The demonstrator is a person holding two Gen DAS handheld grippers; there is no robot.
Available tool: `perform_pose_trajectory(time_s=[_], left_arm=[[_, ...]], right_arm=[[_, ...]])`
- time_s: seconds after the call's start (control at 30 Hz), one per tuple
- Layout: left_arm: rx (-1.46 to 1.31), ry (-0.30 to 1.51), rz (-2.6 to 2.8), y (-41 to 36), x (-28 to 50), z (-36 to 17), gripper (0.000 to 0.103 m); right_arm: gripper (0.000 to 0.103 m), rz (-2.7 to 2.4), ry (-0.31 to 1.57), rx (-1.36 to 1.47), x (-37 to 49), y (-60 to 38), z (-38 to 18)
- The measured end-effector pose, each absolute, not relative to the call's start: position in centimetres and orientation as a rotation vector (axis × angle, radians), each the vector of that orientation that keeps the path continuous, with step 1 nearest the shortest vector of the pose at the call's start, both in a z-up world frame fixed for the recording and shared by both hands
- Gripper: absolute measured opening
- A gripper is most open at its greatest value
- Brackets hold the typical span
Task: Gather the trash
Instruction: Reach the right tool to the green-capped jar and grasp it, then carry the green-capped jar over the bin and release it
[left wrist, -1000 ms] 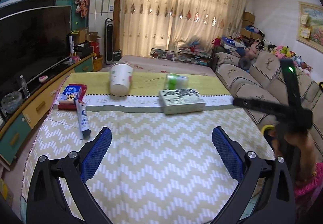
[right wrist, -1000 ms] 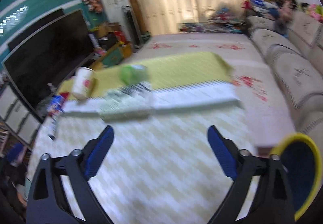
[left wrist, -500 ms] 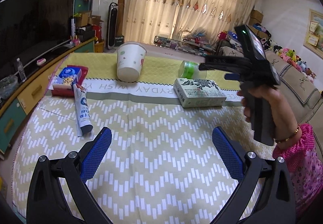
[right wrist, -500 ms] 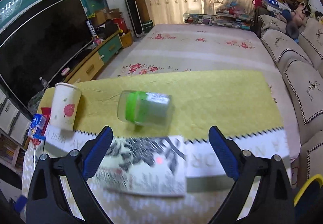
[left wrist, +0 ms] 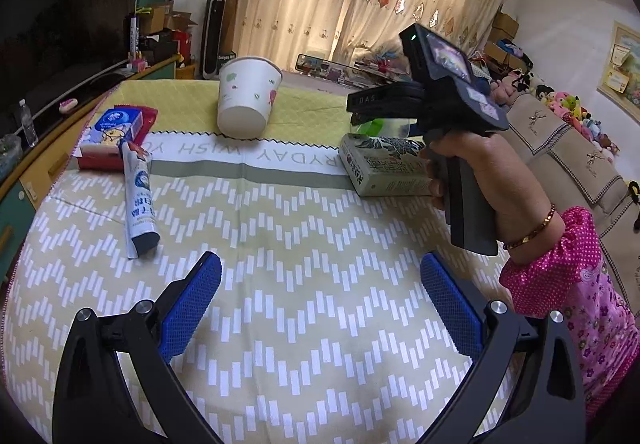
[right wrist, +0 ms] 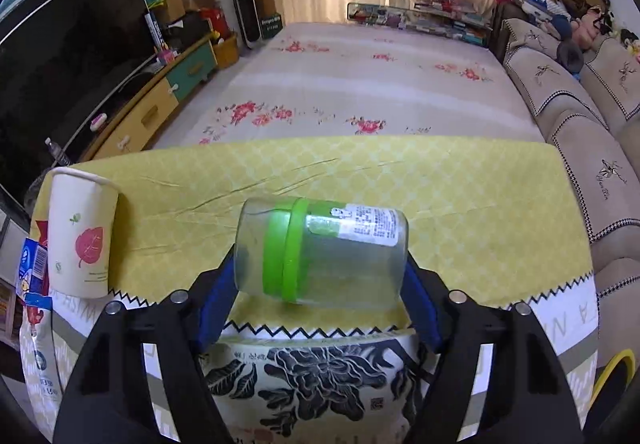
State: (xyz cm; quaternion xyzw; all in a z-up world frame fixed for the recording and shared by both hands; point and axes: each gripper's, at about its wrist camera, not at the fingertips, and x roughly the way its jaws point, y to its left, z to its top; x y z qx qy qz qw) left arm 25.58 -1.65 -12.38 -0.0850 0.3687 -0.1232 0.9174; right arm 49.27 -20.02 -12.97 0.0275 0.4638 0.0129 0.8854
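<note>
A clear jar with a green band (right wrist: 320, 256) lies on its side on the yellow cloth, behind a flowered box (right wrist: 308, 376). My right gripper (right wrist: 320, 268) reaches over the box with the jar between its fingers; the jaws are closing and the blue pads sit against the jar's two ends. In the left wrist view a hand holds the right gripper (left wrist: 356, 110) over the box (left wrist: 384, 168), and the jar (left wrist: 378, 126) mostly hides behind it. My left gripper (left wrist: 320, 264) hangs open over the zigzag tablecloth (left wrist: 320, 212), empty. A paper cup (left wrist: 248, 100) stands upside down.
A squeezed tube (left wrist: 138, 200) and a blue-and-red packet (left wrist: 114, 132) lie at the table's left. The cup (right wrist: 80, 232) is left of the jar. A sofa (right wrist: 580, 116) runs along the right, a TV cabinet (right wrist: 160, 104) along the left.
The right gripper has swung in from the right, come down over the box and narrowed its jaws around the jar. The left gripper has sunk a little toward the table.
</note>
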Motion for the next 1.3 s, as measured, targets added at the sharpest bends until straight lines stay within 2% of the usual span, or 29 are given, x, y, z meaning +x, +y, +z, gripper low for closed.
perform_pose_trajectory(time_s=[0.27,0.5,0.83,1.17,1.23,1.3], left_arm=[[-0.159,0.757,-0.282,-2.4,25.6,-12.7,0.098],[-0.125,0.716,-0.265,-2.6,25.1,-12.4,0.098],[-0.059,0.724,-0.304,-4.6,24.8,-12.7,0.098],[-0.039,0.789,-0.426,-7.1,24.4,-11.6,0.098],[-0.030,0.803,-0.450,-7.5,24.8,-11.3,0.098],[-0.016,0.813,-0.469,-8.0,25.5,-11.1,0.098]], right_arm=[[0.069,0.068,0.855,0.056,41.7,-23.0,-7.9],[0.069,0.010,0.772,0.149,31.1,-31.3,-5.1],[0.069,-0.383,0.838,0.295,19.0,-46.9,-10.5],[0.070,-0.520,0.871,0.394,16.3,-53.3,-15.1],[0.083,-0.525,0.863,0.416,16.1,-54.2,-15.7],[0.084,-0.536,0.852,0.417,16.1,-54.5,-15.7]])
